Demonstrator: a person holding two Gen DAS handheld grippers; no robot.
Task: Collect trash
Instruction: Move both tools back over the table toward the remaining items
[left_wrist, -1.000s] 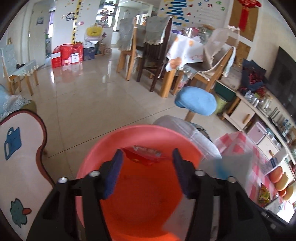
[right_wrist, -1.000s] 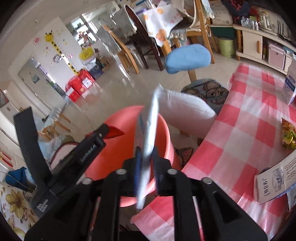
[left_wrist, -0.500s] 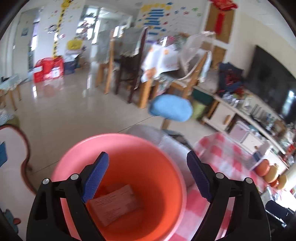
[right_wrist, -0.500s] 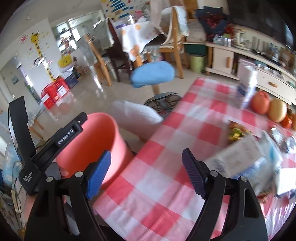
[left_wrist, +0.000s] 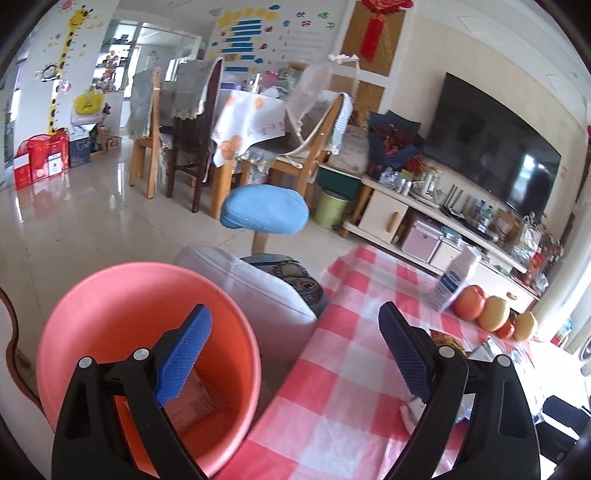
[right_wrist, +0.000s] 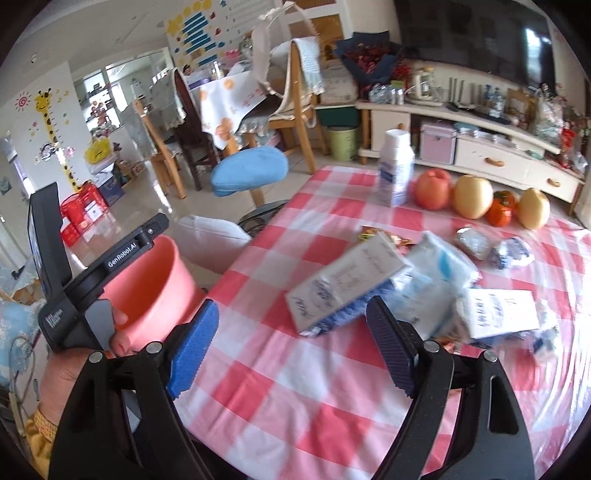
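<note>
— Red-and-white checked cloth covers the tabletop (right_wrist: 332, 369); what stands at its left edge?

— A round salmon-pink plastic bucket (left_wrist: 92, 295), down beside the tabletop. A flat printed cardboard piece (left_wrist: 192, 398) lies on its bottom. The left gripper (left_wrist: 295, 354) hangs over the bucket's right rim and the tabletop edge, jaws spread wide with nothing between them.

— And the right gripper (right_wrist: 291, 343)?

— Its jaws are opening, with nothing pressed by the pads. It points at the litter heap: a white printed carton (right_wrist: 347, 280) lies just beyond its fingertips, a crumpled blue-and-white plastic wrapper (right_wrist: 439, 273) against the carton's right side, and a second white printed carton (right_wrist: 498, 314) further right.

— Anything farther back?

— A white plastic bottle with a blue label (right_wrist: 397, 170) stands at the far side; right of it sits a row of four fruits (right_wrist: 476, 199). Two small foil-wrapped lumps (right_wrist: 491, 247) lie between the fruit and the heap.
</note>
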